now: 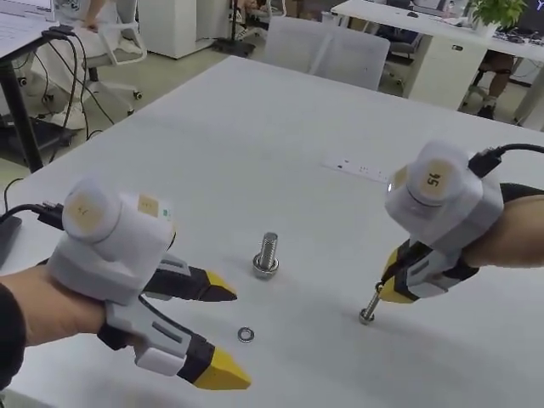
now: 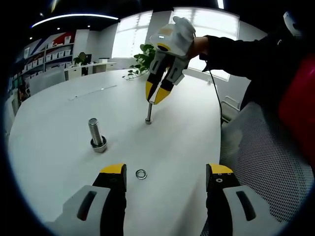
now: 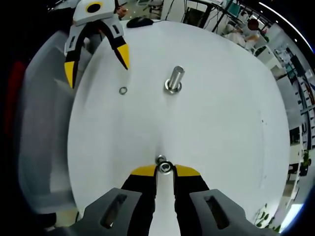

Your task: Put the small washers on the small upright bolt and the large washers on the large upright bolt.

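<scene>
Right tongs [image 3: 164, 170] pinch a small washer [image 3: 165, 168] over the small bolt [image 3: 160, 159]; large bolt [image 3: 173, 78] at twelve o'clock, loose washer [image 3: 123, 90] at eleven.

My left gripper [image 1: 233, 337] and right gripper [image 1: 388, 290] match: each has a rounded pale grey body, a round tan disc [image 1: 435, 178] on top, the right one's marked with digits, and black jaws with slotted grey plates and yellow tips [image 1: 223, 372]. A black cable [image 1: 512, 150] leaves the back of each. I wear dark sleeves [image 1: 8, 327].
</scene>
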